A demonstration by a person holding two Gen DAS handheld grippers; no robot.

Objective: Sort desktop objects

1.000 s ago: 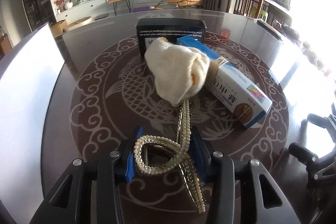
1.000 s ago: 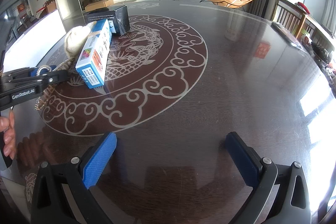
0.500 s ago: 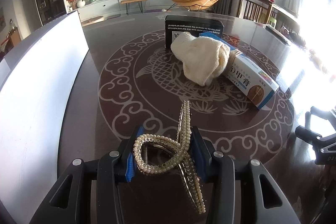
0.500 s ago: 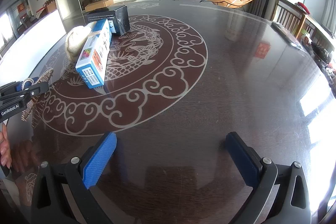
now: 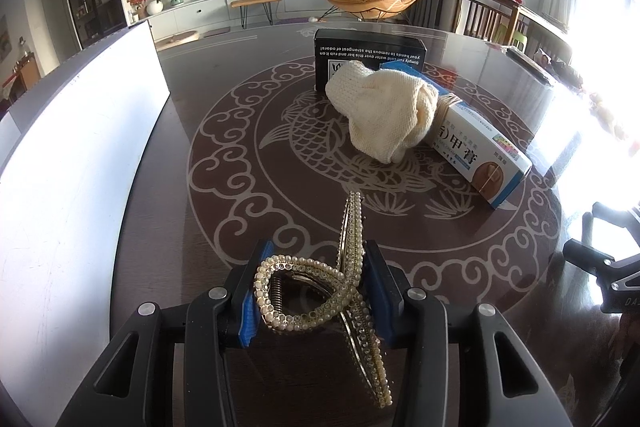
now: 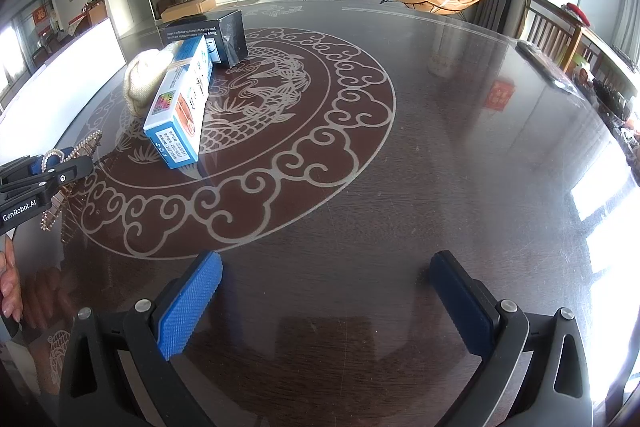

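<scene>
Left gripper (image 5: pixel 316 287) clamping hair claw (image 5: pixel 320 291), teeth hidden

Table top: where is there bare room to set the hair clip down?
Free: the wide dark stretch of table right of the blue-white box, and the strip between white bin and cream cloth. Crowded: cloth, box and black box huddle together.

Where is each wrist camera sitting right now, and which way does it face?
Left wrist: on the left gripper, looking down its jaws, shut on a pearl hair clip, toward the cloth, blue box and black box.
Right wrist: on the right gripper, jaws open over bare table; fingertips show at left.
Shared: both boxes, cloth, clip.
</scene>
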